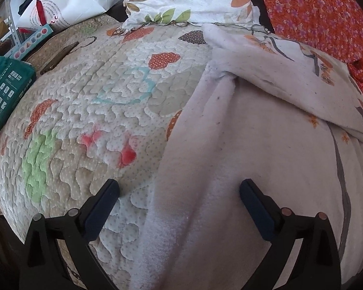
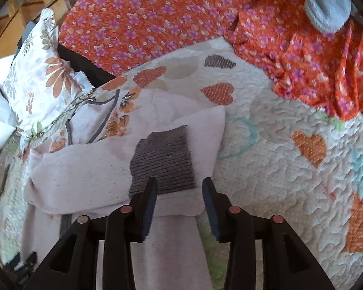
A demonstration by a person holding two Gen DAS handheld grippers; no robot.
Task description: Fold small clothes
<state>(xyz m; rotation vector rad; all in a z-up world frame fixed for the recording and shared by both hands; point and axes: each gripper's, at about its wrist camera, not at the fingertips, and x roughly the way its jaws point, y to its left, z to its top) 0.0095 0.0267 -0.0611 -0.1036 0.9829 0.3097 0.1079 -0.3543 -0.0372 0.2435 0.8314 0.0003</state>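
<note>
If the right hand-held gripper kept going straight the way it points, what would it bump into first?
Probably the grey ribbed knit cuff of the pale pink fleece garment. It lies right ahead of the open right hand-held gripper, on the heart-patterned quilted bedspread. Depth is hard to judge in this view.

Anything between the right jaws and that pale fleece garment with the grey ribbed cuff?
Nothing visible. The right gripper hangs open directly over the grey ribbed cuff of the pale fleece garment, with only air between jaws and fabric on the quilt.
</note>
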